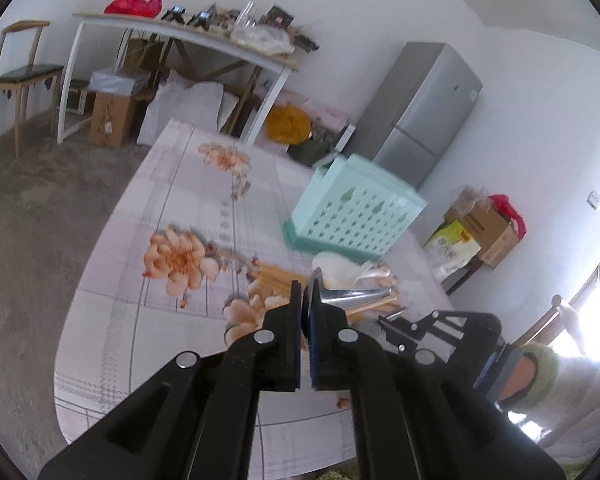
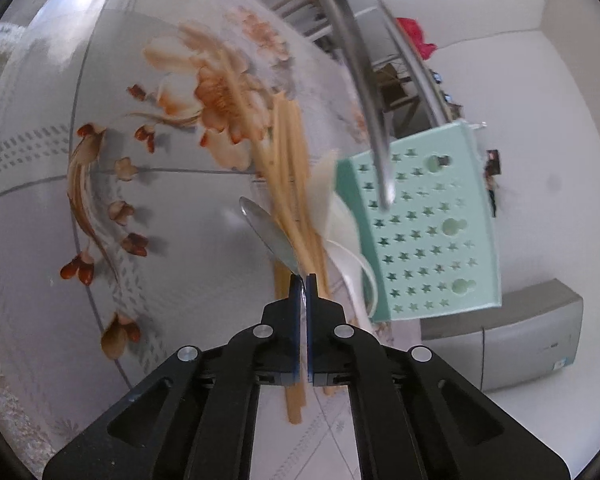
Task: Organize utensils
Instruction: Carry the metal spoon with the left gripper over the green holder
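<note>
The left claw (image 1: 307, 280) is clenched on a shiny metal utensil (image 1: 356, 295), gripping it at one end, so the rest is sticking out sideways above the flowered surface (image 1: 172, 200); I judge it is held so in order to be carried toward the mint-green plastic holder with star-shaped holes (image 1: 352, 216), which is standing just behind the pile. Below it, the bundle of pale wooden chopsticks (image 1: 278, 276) and a white plastic spoon (image 1: 340, 266) are lying in a loose heap, not yet sorted. The right claw (image 2: 303, 278) is also clenched, pinching the handle end of a silver metal spoon (image 2: 266, 230) whose bowl is resting beside the chopsticks. The grip is at the tip, probably because only that end is free from the heap. The holder is near, to the right
</note>
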Available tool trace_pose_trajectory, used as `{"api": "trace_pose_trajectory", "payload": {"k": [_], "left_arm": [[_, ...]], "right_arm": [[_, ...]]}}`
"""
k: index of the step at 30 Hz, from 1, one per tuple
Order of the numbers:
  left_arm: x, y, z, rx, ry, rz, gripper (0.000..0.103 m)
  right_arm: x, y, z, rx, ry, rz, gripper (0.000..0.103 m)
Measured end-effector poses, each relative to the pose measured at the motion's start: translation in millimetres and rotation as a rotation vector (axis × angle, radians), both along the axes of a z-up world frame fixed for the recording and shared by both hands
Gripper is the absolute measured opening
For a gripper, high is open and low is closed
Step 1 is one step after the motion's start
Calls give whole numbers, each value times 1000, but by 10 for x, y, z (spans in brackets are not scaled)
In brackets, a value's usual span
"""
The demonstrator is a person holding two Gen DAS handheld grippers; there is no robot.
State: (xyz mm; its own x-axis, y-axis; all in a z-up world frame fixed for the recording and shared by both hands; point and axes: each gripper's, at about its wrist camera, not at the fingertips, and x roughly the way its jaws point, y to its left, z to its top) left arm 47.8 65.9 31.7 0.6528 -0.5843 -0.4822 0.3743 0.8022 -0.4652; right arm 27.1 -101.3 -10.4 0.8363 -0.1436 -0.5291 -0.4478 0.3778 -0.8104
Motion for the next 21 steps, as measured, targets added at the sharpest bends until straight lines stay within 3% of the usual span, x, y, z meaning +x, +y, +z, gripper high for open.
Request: {"api": "trace_pose_trajectory", "payload": {"k": [6, 10, 14, 17, 21], "left_arm": [[7, 74, 387, -82, -88, 9, 2], [142, 43, 656, -78, -158, 31, 2], [337, -173, 975, 48, -273, 58, 2], [489, -461, 1176, 202, -370, 62, 2], [696, -847, 1252, 432, -421, 42, 2]], "right_arm": [[-114, -67, 297, 119, -63, -46, 0], [-138, -175, 524, 229, -107, -101, 0], [-187, -309, 756, 338, -151, -156, 0], [-198, -418, 896, 414, -187, -196, 0], [-165, -572, 1006, 497, -215, -244, 0]]}}
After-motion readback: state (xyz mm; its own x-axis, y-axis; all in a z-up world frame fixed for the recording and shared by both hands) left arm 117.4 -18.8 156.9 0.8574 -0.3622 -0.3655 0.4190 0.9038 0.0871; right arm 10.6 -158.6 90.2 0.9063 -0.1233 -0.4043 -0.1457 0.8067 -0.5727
